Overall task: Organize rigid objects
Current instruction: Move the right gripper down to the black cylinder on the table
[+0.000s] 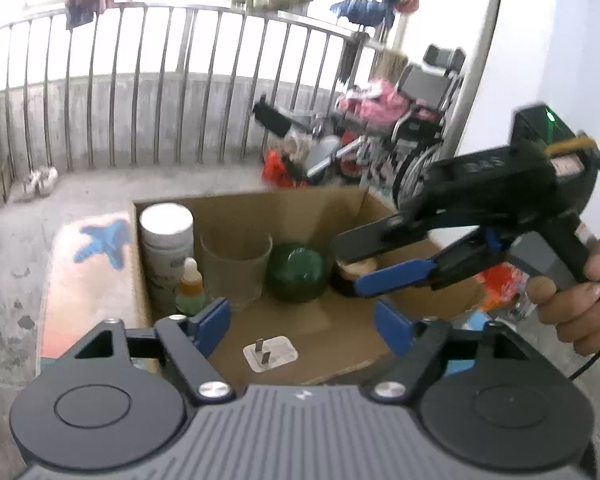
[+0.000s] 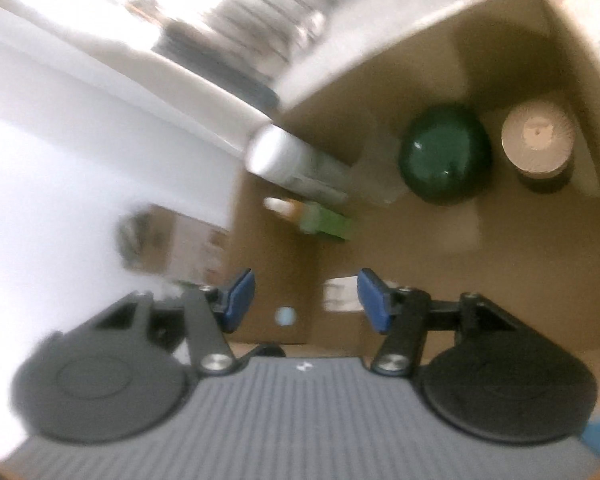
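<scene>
An open cardboard box [image 1: 260,208] holds a white-lidded jar [image 1: 166,224], a small dropper bottle [image 1: 190,284], a clear glass [image 1: 236,264], a round green object [image 1: 298,272] and a white plug adapter [image 1: 270,354]. A dark jar with a beige lid [image 2: 536,140] stands in the box's corner. My left gripper [image 1: 302,320] is open over the box's near edge, nothing between its fingers. My right gripper [image 2: 306,300] is open and empty above the box; in the left wrist view the right gripper [image 1: 350,266] reaches in from the right, in front of the dark jar.
The box sits on a pink mat with a blue plane print [image 1: 100,248] on a concrete balcony floor. A metal railing [image 1: 140,80] runs behind. A wheelchair [image 1: 420,120] and clutter stand at the back right. An orange item [image 1: 500,280] lies right of the box.
</scene>
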### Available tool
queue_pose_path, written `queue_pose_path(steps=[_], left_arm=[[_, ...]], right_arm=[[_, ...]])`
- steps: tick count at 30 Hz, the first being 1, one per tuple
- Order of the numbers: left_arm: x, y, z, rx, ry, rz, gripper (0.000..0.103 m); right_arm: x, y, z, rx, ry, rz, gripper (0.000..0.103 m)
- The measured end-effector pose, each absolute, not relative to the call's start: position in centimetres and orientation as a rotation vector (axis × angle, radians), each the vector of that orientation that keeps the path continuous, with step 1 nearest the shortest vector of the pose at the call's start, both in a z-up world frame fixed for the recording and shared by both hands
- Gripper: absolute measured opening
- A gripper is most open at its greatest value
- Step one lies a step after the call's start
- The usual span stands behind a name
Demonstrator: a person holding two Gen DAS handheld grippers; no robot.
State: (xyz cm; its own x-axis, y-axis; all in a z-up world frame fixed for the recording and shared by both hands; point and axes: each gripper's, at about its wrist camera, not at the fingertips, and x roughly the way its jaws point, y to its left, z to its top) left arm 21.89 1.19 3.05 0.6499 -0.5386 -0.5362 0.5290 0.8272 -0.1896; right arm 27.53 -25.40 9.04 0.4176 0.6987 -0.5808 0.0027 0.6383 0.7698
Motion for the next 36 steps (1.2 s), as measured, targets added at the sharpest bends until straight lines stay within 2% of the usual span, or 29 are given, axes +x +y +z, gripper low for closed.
queue_pose_path(steps=[4,8,15,19,22,25,28,31,32,36], left_arm=[[17.7,3.2,5.3,-0.043,0.554,-0.621,0.088],[14.0,4.0,5.9,-0.061,0.538,-0.635,0.088],[10.6,4.5,3.5,-0.103,0.56,-0.625,0.087],[10.3,4.2,2.3,-0.104,0.573,-0.602,0.077],[9.8,4.1,1.4,-0.085,0.584,-0.587,0.076],[8.8,4.8,-0.1,-0.087,0.62,-0.586,0.076],[8.1,5.3,-1.9,-0.067,0.672,-0.556,0.069],[8.0,6.0,-3.7,-0.068,0.725,-0.523,0.067],[8.1,6.2,-4.2,-0.081,0.745,-0.518,0.063],[8.8,6.1,-6.0,-0.125,0.798,-0.541,0.058]], right_arm=[[22.7,-27.1,12.5,0.794,0.946,0.525,0.061],[17.1,-27.9,14.6,0.759,0.853,0.521,0.062],[12.1,-27.1,15.0,0.704,0.813,0.499,0.062],[11.7,-25.2,15.5,0.635,0.791,0.507,0.056],[11.3,-22.5,15.3,0.519,0.784,0.518,0.053],[10.5,-20.2,13.7,0.444,0.805,0.54,0.053],[9.5,-18.5,11.1,0.394,0.84,0.504,0.052],[9.0,-17.3,8.5,0.422,0.882,0.492,0.047],[9.0,-16.8,7.9,0.426,0.892,0.492,0.045],[9.1,-14.9,6.6,0.385,0.924,0.5,0.043]])
